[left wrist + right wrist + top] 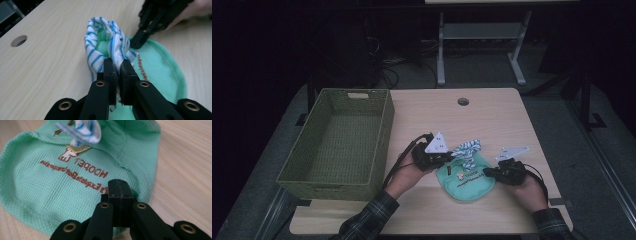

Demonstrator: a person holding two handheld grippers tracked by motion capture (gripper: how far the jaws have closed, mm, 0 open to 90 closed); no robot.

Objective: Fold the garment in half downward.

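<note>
High view: a small mint-green garment (464, 181) with a blue-and-white striped trim (467, 150) lies on the tabletop (492, 115) near the person's edge, between the two hands; its long axis runs away from the person, with the trim at the far end. The left tongs (445, 158) meet the garment at its far left corner, by the trim, and the right tongs (488, 172) meet its right edge, so each hand is at the cloth and the left is the nearer to the basket. A green woven basket (382, 127) stands to the left of the garment, just beside the left hand, and holds nothing that can be seen. Left gripper view: the left tongs (117, 65) are pressed together on a fold of the striped trim (95, 53), which bunches up into a loop ahead of them; the green cloth (162, 67) spreads to their right, and the other tongs (138, 41) touch down on its edge farther off. Right gripper view: the right tongs (118, 191) are closed with their tips at the garment's hem, apparently pinching it, though the cloth between them is hard to make out; the printed green cloth (50, 187) extends ahead and to the left, the trim (82, 131) at its far end.
</note>
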